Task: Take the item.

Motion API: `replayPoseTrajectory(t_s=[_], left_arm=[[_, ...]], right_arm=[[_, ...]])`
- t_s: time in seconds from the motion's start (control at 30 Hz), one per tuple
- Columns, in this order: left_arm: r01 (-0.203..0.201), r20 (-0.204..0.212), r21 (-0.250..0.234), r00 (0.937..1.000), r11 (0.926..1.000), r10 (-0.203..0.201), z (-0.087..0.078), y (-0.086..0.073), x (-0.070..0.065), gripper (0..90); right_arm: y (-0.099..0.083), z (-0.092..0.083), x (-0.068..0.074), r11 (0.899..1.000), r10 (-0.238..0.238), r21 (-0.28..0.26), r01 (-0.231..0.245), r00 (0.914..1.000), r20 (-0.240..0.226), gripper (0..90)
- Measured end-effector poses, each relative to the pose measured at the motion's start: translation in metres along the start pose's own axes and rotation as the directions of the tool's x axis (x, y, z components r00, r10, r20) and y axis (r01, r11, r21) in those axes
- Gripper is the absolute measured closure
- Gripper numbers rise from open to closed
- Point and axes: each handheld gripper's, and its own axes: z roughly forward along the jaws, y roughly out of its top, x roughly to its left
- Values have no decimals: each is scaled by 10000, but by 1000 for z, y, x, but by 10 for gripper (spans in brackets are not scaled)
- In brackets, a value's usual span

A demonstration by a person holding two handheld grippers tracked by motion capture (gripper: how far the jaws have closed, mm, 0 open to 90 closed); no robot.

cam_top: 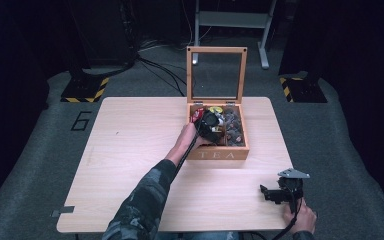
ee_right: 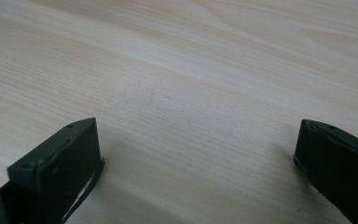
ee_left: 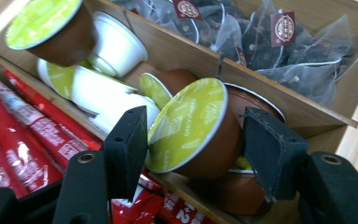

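Green lids, brown cups, red sachets

The capsule (ee_left: 193, 133) is brown with a lime-green lid; sachets (ee_left: 23, 140) red with white print; tea box (cam_top: 219, 154) and table (cam_top: 130, 150) pale wood.

— What sits past the desk (cam_top: 130, 150) at twelve o'clock?
— A grey metal frame (cam_top: 232, 20).
— And at ten and two?
— Yellow-black striped floor plates (cam_top: 85, 90), beside a painted "6" (cam_top: 81, 121).

floor: grey carpet (cam_top: 25, 165) | hazard-striped stand bases (cam_top: 84, 90) | metal frame (cam_top: 232, 20) behind | surroundings dark
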Motion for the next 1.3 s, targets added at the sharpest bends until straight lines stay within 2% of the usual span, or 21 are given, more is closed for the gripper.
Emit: replayPoseTrajectory(t_s=[0.13,0.3,0.43,0.77,1.03,1.3], left_arm=[[-70,-26,181,10000,9998,70,4,1,-4,415],[-64,105,162,9999,9998,63,4,0,-2,463],[-122,24,81,9999,9999,122,3,1,-4,480],[-134,34,-467,9999,9988,136,-10,1,-2,500],[129,169,-854,9998,9963,-115,-20,-1,1,509],[177,161,-1139,9997,9933,-160,-31,-3,3,513]], right_arm=[[0,0,0,10000,24,-9,-24,10000,6,0],[0,0,0,10000,0,12,0,10000,-31,0],[0,0,0,10000,2,-3,-2,10000,2,0],[0,0,0,10000,28,-1,-28,10000,-10,0],[0,0,0,10000,16,15,-16,10000,-12,0],[0,0,0,10000,-61,29,61,10000,-34,0]])
